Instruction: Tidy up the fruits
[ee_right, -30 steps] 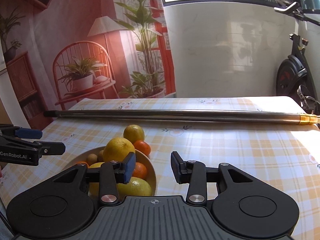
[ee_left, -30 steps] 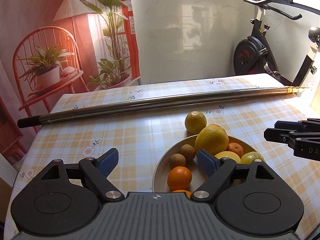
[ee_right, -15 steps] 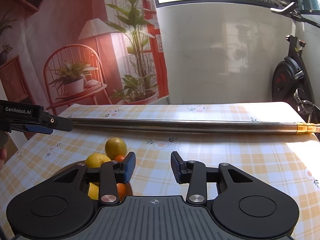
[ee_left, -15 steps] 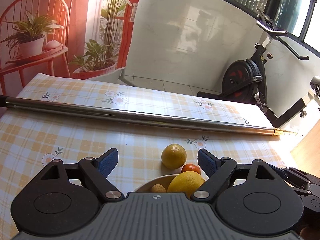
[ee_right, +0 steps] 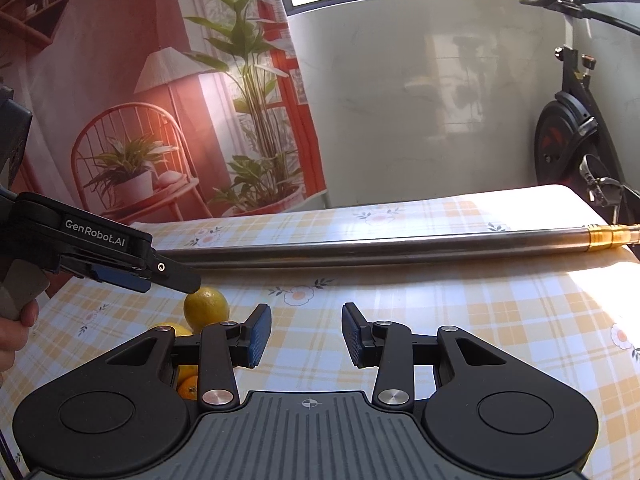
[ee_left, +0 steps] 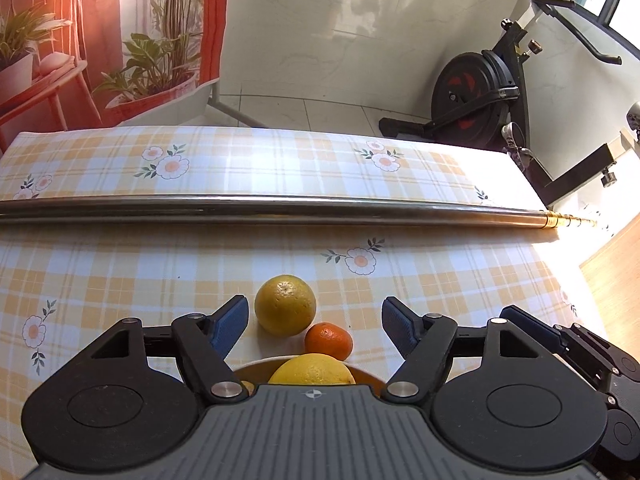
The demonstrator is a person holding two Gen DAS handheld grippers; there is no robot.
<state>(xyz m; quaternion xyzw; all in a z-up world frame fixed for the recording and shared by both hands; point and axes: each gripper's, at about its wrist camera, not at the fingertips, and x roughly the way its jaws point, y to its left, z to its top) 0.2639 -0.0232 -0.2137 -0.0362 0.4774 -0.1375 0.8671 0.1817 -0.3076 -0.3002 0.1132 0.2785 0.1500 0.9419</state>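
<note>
Right now both grippers hang over a table covered in an orange-and-white checked cloth with daisy prints (ee_left: 120,276). The left gripper (ee_left: 315,326) has its blue-padded fingers (ee_left: 230,326) spread wide and holds nothing. Between them, on the cloth, sits a round yellow citrus fruit (ee_left: 285,305), and just beside it, touching or nearly so, a small orange mandarin (ee_left: 329,341). Nearer the camera is a bigger yellow fruit (ee_left: 312,370) lying in a tan bowl (ee_left: 366,376), of which only the far rim shows above the gripper body; the two loose fruits lie outside that rim.

The right gripper (ee_right: 306,336) is empty too, its fingers apart, over bare cloth to the right of the fruit. From its camera the left gripper's dark arm, printed with white lettering, reaches in from the left, its tip in front of the round yellow fruit (ee_right: 206,309); whether it touches I cannot tell. More yellow and orange fruit peeks from behind the right gripper's left finger. Part of a person's hand (ee_right: 16,332) grips the left tool's handle.

Further back, a long steel pole with a brass-coloured tip (ee_left: 280,210) lies across the table. Beyond stands a black exercise bike (ee_left: 480,92) by a pale wall.
</note>
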